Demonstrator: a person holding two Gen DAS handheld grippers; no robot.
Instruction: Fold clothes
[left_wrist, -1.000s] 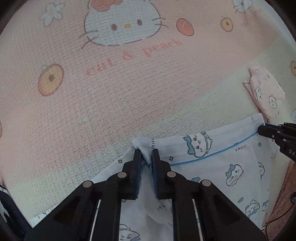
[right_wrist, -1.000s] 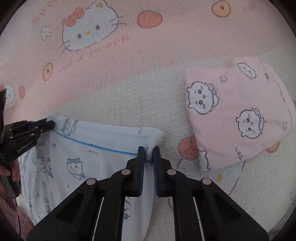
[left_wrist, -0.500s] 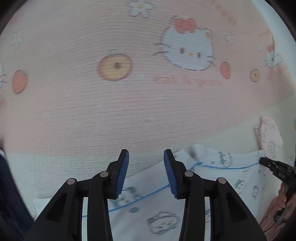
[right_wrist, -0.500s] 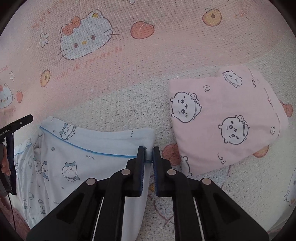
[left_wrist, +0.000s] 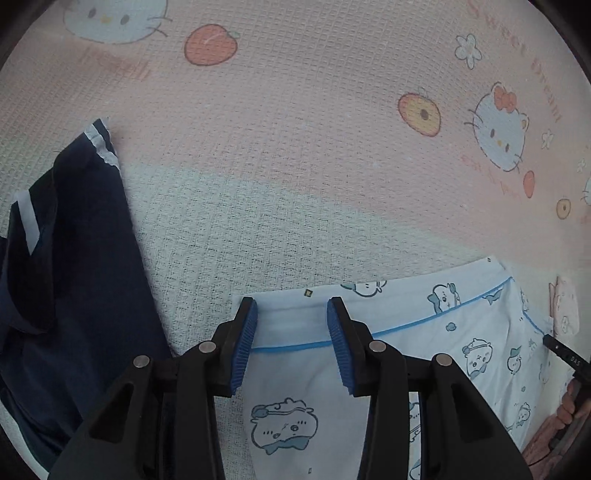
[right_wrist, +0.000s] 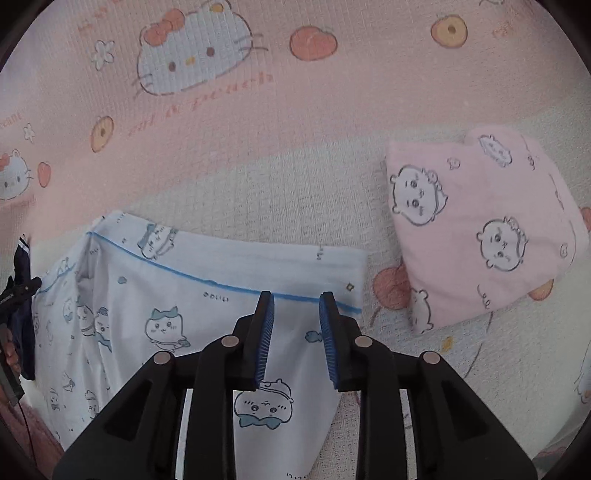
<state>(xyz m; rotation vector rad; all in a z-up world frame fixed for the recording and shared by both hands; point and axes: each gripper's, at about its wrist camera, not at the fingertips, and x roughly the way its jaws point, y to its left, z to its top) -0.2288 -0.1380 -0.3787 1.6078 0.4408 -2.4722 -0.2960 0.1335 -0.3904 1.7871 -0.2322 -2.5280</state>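
A white garment with blue piping and cartoon prints (left_wrist: 424, 332) lies flat on the pink and cream bed cover; it also shows in the right wrist view (right_wrist: 192, 295). My left gripper (left_wrist: 291, 308) is open over the garment's left top corner, holding nothing. My right gripper (right_wrist: 296, 301) is open over its right top edge, holding nothing. The tip of the right gripper shows at the far right of the left wrist view (left_wrist: 565, 354).
A folded pink garment with cartoon faces (right_wrist: 480, 229) lies to the right of the white one. A dark navy garment with white stripes (left_wrist: 70, 266) lies to its left. The bed cover (left_wrist: 295, 129) stretches beyond.
Both grippers have opened and let go of the white garment's top edge, the left first, then the right. The garment now lies flat on the cover.
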